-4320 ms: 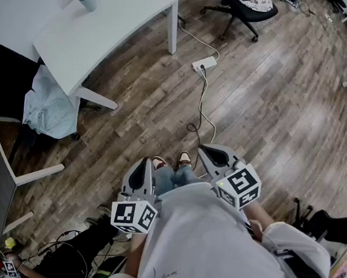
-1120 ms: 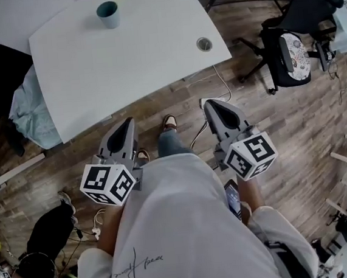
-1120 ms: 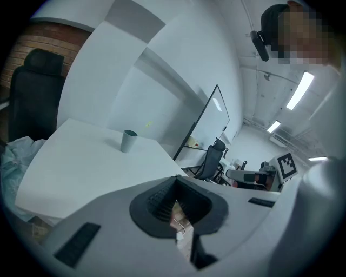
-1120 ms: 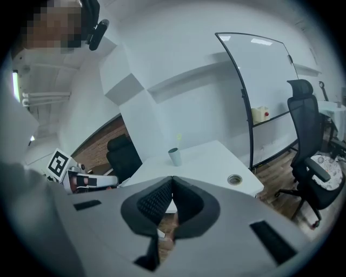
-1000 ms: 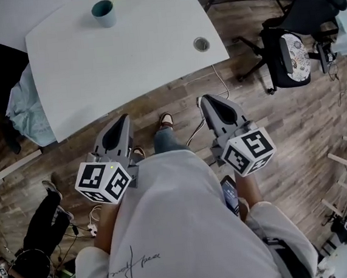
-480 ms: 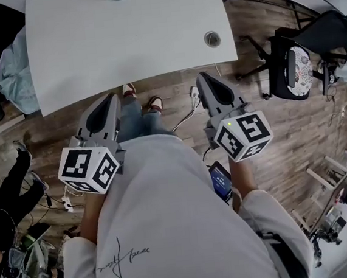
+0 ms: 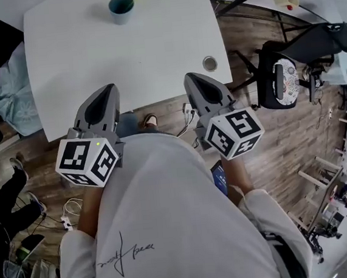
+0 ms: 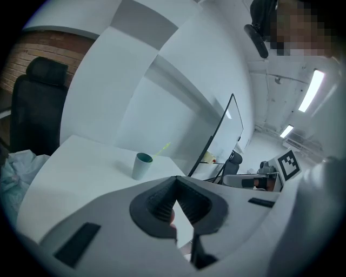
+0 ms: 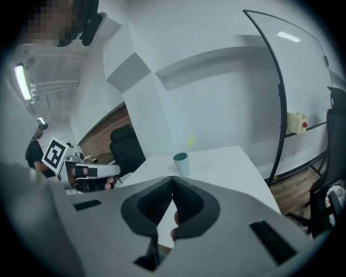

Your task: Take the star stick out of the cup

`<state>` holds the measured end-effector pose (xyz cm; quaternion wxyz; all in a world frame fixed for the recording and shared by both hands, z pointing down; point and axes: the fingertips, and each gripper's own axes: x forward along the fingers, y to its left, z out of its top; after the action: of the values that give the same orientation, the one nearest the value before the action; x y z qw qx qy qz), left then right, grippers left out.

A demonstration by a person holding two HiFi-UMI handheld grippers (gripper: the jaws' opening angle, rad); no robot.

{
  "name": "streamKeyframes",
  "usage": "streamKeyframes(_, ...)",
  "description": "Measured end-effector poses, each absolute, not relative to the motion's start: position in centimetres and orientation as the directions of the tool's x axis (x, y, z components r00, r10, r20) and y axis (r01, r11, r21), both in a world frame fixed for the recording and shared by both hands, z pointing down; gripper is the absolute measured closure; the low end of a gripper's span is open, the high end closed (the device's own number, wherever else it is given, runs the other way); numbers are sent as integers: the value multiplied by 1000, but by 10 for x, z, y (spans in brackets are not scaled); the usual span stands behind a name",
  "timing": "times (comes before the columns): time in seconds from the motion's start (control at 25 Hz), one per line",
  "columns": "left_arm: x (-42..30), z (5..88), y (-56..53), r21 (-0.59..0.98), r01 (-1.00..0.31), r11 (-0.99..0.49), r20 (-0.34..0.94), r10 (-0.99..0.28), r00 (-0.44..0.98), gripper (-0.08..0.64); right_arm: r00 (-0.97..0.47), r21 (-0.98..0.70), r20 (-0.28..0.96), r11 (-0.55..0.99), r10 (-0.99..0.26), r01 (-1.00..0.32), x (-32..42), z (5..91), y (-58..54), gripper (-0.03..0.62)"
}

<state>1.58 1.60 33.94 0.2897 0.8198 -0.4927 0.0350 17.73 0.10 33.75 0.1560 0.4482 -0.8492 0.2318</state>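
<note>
Star stick (image 9: 190, 142): thin, yellow-green, probably light and a little bendy. Stands tilted in the teal cup (image 7: 122, 7) on the far side of the white table (image 7: 92, 57). Best hold: bare shaft above the rim. Left gripper (image 7: 104, 93), right gripper (image 7: 195, 81): fingers pressed together, empty, well apart from the cup.

The white table (image 7: 123, 61) stands on a wood floor (image 7: 272, 144). A teal cup (image 7: 121, 8) sits on it toward twelve o'clock, and a round grommet (image 7: 209, 63) is set in at four o'clock.

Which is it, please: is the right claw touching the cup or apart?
Apart. The head view shows the right claw at the near edge of the table, with bare top between it and the cup.
</note>
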Motion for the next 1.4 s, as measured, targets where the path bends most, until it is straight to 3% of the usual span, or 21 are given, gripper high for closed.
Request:
streamKeyframes(0.92,-17,316,-62,417,-774,-477,227,-770,596,557,-517,-206,380,475,-767,-856,113,317,-77,583)
streamKeyframes(1.4,-19,328,-76,423,-793,-439,267,-776,572,557,-536,-262,396,468,-746,-844,115,337,-109,583)
